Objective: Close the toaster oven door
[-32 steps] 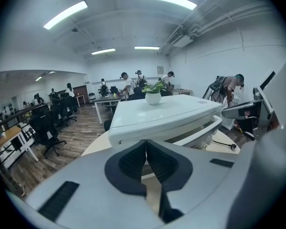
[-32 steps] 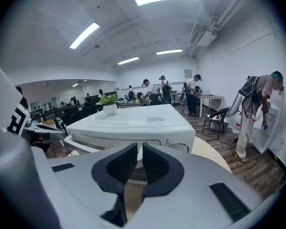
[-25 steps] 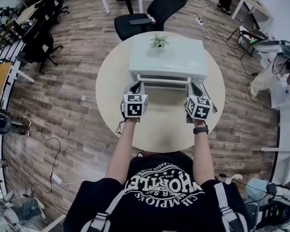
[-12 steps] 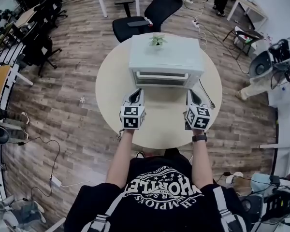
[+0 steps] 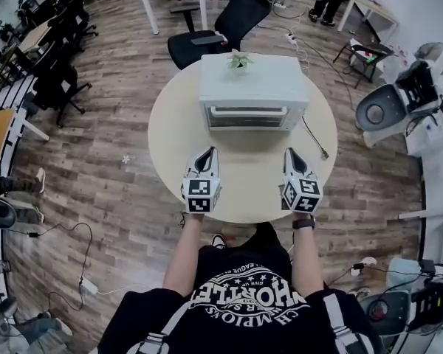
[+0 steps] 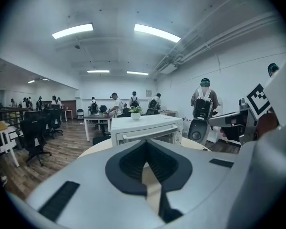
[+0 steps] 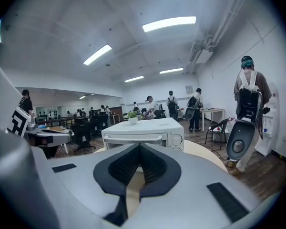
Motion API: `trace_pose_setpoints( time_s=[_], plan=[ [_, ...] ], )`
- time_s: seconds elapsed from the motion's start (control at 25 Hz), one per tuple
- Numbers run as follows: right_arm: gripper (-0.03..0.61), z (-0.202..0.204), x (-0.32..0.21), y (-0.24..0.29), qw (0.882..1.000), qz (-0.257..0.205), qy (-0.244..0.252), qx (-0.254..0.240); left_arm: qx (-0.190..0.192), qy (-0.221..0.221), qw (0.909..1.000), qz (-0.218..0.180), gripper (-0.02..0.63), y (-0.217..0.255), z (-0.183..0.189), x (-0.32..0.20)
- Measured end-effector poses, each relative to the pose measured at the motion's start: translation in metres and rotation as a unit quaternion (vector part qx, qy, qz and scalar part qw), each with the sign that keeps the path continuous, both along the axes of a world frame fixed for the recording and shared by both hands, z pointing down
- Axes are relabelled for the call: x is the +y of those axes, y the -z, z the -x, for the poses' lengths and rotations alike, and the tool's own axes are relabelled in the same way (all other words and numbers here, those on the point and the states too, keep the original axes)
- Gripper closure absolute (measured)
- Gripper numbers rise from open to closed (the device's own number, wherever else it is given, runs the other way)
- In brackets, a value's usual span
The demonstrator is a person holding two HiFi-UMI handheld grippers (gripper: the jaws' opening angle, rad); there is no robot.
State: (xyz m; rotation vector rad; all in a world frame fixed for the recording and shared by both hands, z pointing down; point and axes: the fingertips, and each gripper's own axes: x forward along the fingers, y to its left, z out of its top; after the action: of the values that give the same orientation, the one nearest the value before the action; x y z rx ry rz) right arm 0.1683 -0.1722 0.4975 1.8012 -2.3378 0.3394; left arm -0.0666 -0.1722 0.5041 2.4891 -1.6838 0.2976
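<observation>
Head view, nearest first: 2 forearms reaching out over the near rim of the round table (image 5: 170, 135), carrying the left gripper (image 5: 210, 153) and the right gripper (image 5: 290, 153) side by side, well apart from each other, both aimed at the oven. Left gripper view: jaws pressed fully together, nothing between them, only bare tabletop visible past the tips. Right gripper view: likewise closed tight and empty.

Beyond the tips, a clear stretch of tabletop, then the toaster oven (image 5: 253, 87) standing near the table's far side. Door (image 5: 249, 118) upright and flush with the front, handle bar (image 5: 249, 110) running across its top. Same flat, closed front in the left gripper view (image 6: 145, 130) and in the right gripper view (image 7: 142, 130).

Differs from 1 second back: then, door hanging partly open with both grippers right up against its lower corners; half a second back, door already up and the grippers just off it; now, both grippers pulled away toward the near rim, no longer touching anything.

Judged from that: closing looks finished, with only the retreat under way and no further push called for, unless the latch proves loose, which cannot be told from here.

Farther off: small potted plant (image 5: 239, 61) on the oven's top at its far edge, black office chair (image 5: 229, 24) behind the table.
</observation>
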Motion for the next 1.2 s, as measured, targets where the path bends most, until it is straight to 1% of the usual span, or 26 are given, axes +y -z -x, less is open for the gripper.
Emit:
trace_pose_setpoints(
  time_s=[0.08, 0.2, 0.32, 0.44, 0.52, 0.64, 0.76, 0.92, 1.2],
  plan=[
    [0.557, 0.004, 0.011, 0.003, 1.0, -0.005, -0.005, -0.001, -0.006, -0.001, 0.9999, -0.01, 0.597, 0.006, 0.005, 0.008],
    [0.557, 0.013, 0.026, 0.009, 1.0, -0.012, -0.01, -0.009, -0.009, -0.011, 0.9999, -0.006, 0.597, 0.007, 0.008, 0.021],
    [0.557, 0.027, 0.046, 0.011, 1.0, -0.019, -0.014, -0.019, -0.004, -0.034, 0.9994, -0.007, 0.597, 0.001, 0.009, 0.04],
    [0.557, 0.043, 0.055, 0.008, 0.999, -0.028, -0.011, -0.028, 0.002, -0.04, 0.9991, -0.014, 0.597, -0.002, 0.014, 0.049],
    [0.557, 0.042, 0.064, -0.002, 0.999, -0.025, -0.007, -0.029, -0.001, -0.042, 0.999, -0.018, 0.597, -0.011, 0.009, 0.057],
    [0.557, 0.032, 0.075, -0.014, 0.999, -0.021, -0.021, -0.031, -0.005, -0.054, 0.9983, -0.019, 0.597, -0.02, 0.001, 0.062],
    [0.557, 0.03, 0.083, -0.013, 0.999, -0.017, -0.038, -0.034, -0.007, -0.073, 0.9971, -0.018, 0.596, -0.013, 0.0, 0.071],
    [0.557, 0.035, 0.085, -0.006, 0.999, -0.024, -0.038, -0.03, -0.004, -0.07, 0.9968, -0.037, 0.597, 0.004, 0.008, 0.074],
    [0.557, 0.052, 0.079, 0.0, 0.999, -0.024, -0.024, -0.023, 0.005, -0.059, 0.9975, -0.037, 0.597, 0.01, 0.024, 0.068]
  ],
)
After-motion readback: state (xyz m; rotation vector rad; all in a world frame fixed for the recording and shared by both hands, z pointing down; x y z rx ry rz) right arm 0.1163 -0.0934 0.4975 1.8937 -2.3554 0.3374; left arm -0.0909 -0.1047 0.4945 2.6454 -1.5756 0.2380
